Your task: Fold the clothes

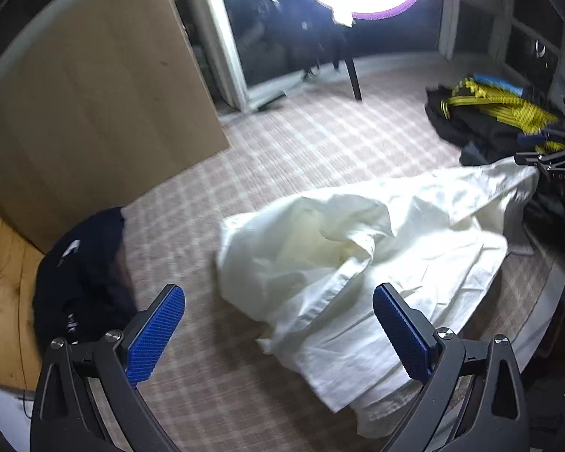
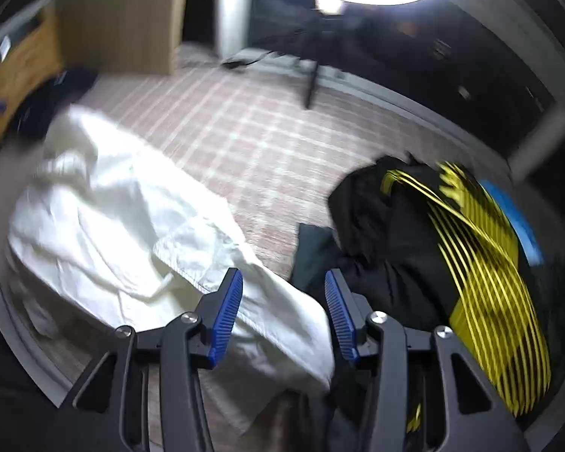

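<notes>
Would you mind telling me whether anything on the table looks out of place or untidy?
The white garment lies crumpled and bunched on the checked tablecloth, not flat. One end runs between the right gripper's parted fingers. Nothing looks spilled or damaged.

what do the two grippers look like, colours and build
Both look alike. The left gripper has two black angular finger arms with triangular cut-outs and round silver pivot screws, each tipped with a blue ribbed pad. The right gripper has the same black frame, silver screws and blue ribbed pads. No cables, sleeves or hands show; seen from the left camera, it bears faint, unreadable white lettering.
</notes>
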Available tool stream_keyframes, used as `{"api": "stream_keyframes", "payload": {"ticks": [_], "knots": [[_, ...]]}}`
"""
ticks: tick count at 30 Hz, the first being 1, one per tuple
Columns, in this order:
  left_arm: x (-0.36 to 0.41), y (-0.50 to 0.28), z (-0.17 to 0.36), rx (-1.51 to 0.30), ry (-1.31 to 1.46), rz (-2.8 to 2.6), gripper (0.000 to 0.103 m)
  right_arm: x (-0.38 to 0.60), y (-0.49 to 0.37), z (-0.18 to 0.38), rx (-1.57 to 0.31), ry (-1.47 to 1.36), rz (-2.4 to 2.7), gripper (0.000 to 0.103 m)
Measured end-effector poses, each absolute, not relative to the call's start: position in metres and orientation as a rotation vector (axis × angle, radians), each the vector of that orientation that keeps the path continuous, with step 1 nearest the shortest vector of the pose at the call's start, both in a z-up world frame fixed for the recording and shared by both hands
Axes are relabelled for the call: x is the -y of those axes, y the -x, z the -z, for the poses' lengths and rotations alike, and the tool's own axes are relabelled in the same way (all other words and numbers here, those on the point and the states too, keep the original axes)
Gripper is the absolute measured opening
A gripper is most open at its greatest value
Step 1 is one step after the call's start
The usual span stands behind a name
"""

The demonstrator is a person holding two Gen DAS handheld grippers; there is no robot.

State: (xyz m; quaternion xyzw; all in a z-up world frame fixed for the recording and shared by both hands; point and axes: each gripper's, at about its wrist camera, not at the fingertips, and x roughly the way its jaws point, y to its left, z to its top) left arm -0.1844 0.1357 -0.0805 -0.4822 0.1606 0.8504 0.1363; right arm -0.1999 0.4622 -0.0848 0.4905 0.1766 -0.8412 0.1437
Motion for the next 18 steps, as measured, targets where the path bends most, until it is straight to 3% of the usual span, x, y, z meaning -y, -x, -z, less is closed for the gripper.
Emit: {"api": "stream_keyframes", "payload": {"ticks": [15, 17, 18], "knots": [[-0.168, 0.210, 0.112, -0.513, 1.499, -2.371, 0.101, -0.399, 0.208, 0.154, -1.061, -1.321, 1.965, 0.046], [-0.169, 0.214, 0.113, -0.519, 1.505, -2.375, 0.101, -0.405, 0.224, 0.157, -1.014, -1.373, 1.998, 0.032], [-0.169, 0.215, 0.113, -0.521, 1.508, -2.376, 0.101, -0.417, 0.239, 0.153, -0.855, -1.433, 2.030, 0.009]]}}
